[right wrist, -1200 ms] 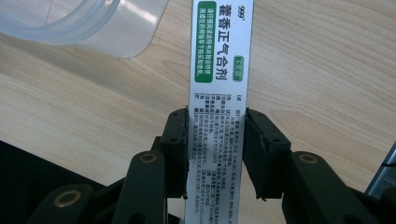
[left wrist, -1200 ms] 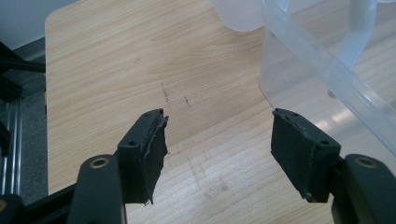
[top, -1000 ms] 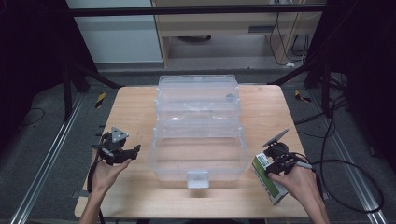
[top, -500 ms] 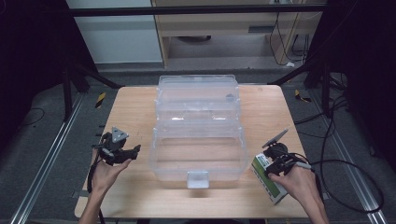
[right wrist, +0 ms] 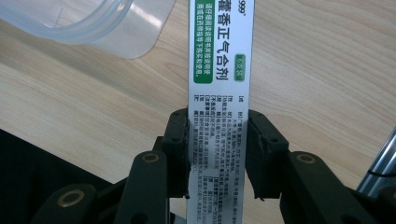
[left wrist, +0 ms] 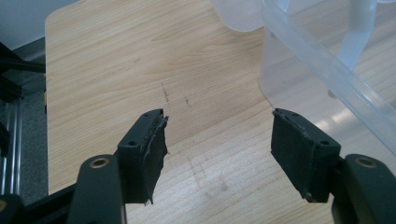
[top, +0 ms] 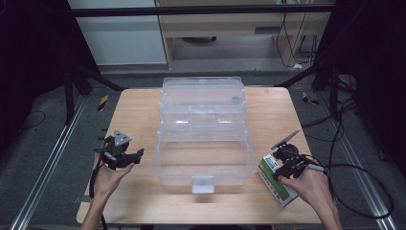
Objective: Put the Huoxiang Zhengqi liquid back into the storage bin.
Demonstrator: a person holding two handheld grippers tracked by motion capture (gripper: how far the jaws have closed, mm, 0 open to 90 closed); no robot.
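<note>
One white-and-green medicine box (right wrist: 219,93) sits at about four o'clock on the worktop (top: 139,115), just beside the clear open bin (top: 203,158), and we clamp it across its narrow sides with our right gripper (right wrist: 218,149), likely so it lifts cleanly into the bin. Our left gripper (left wrist: 218,154) waits at eight o'clock with its fingers spread and empty, leaving the bin's mouth free.

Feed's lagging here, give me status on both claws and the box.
Right claw shut on medicine box, at table's edge. Left claw open, nothing between. Clear plastic bin sits between them.
</note>
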